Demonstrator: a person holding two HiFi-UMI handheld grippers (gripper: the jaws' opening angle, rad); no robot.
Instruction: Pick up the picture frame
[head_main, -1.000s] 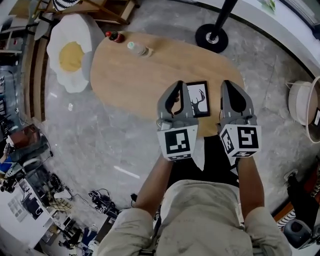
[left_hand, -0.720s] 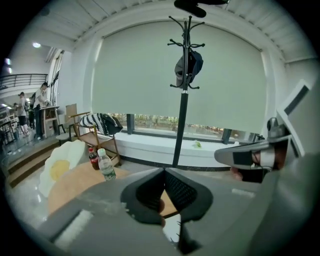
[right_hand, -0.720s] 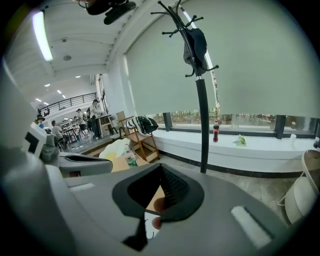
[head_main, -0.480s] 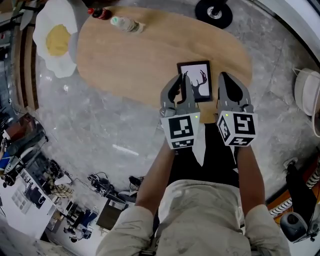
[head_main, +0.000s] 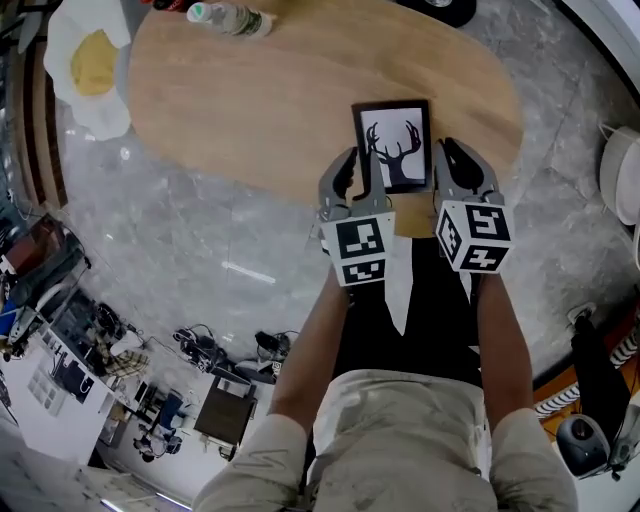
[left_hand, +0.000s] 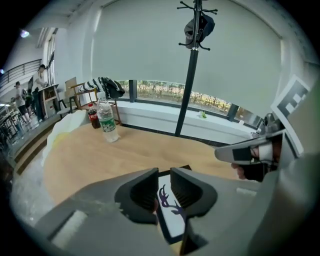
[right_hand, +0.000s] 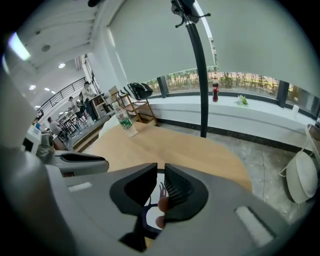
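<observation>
**Item:** black-rimmed rectangular picture frame (head_main: 392, 145) holding a white print with a dark antlered-deer silhouette. It lies flat on the oval light-wood table (head_main: 250, 110), close to the near edge, and nothing is touching it.

**Tools:**
- Left gripper (left_hand: 164, 174) — its jaws have just been opening and stand moderately apart. Nothing is between the pads; the frame shows through the gap beyond them.
- Right gripper (right_hand: 161, 179) — its jaws are a narrow gap apart, and it likewise holds nothing.
- In the head view the two flank the frame's near end.

**Step:** we judge this to be the approach, before any grasp. The next move, as we read it, calls for working a jaw onto the thin rim, which sits flush on the wood.

**Writing:** none legible. The clear plastic water bottle (left_hand: 107, 121) has a green label and the dark bottle (left_hand: 93, 117) a red one, but the print on both is too small to read.
</observation>
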